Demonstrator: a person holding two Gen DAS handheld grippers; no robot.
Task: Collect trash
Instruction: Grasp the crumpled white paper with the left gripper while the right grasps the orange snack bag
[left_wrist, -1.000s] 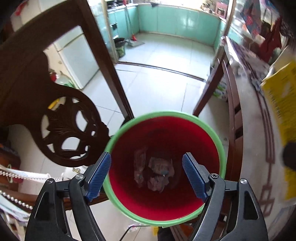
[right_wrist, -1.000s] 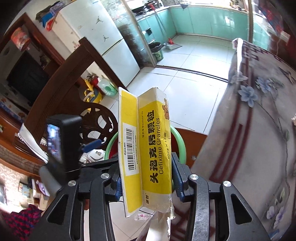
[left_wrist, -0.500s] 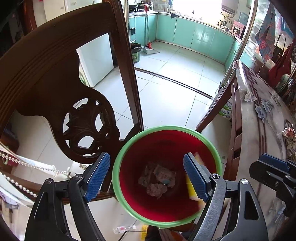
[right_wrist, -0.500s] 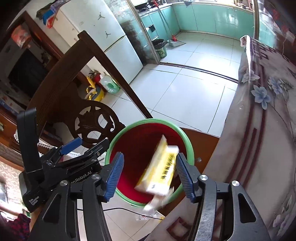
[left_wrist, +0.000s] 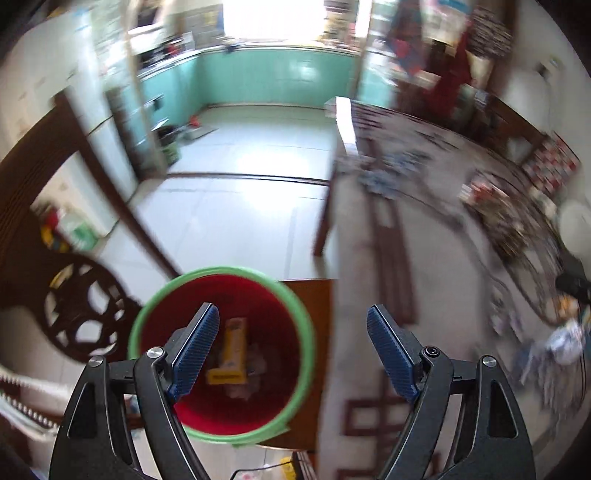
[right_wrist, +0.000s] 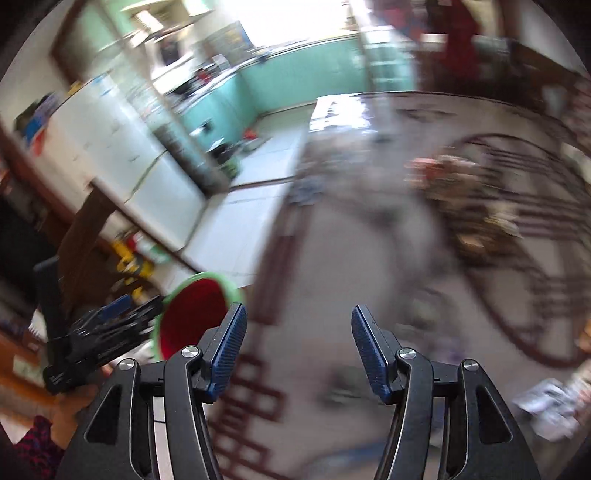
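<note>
A red bin with a green rim (left_wrist: 147, 325) stands low beside the table. In it a yellow medicine box (left_wrist: 231, 350) lies on crumpled paper. My left gripper (left_wrist: 291, 314) hangs open above the bin's right rim with nothing between its fingers. My right gripper (right_wrist: 298, 314) is open and empty over the patterned tablecloth (right_wrist: 332, 258), with the bin (right_wrist: 195, 310) and the left gripper (right_wrist: 103, 332) to its left. Crumpled white paper (right_wrist: 546, 402) lies on the cloth at the lower right, and also shows blurred as a paper scrap (left_wrist: 565, 343) in the left wrist view.
A carved dark wooden chair back (left_wrist: 85, 321) stands left of the bin. The table edge (left_wrist: 332, 221) runs up the middle, with blurred clutter (right_wrist: 443, 166) further along the cloth. A white fridge (right_wrist: 122, 155) and tiled floor (left_wrist: 240, 206) lie beyond.
The right gripper let go of the yellow box, which fell into the bin. The right gripper then swung right over the table. The left gripper's view shifted right as well, with the bin now lower left.
</note>
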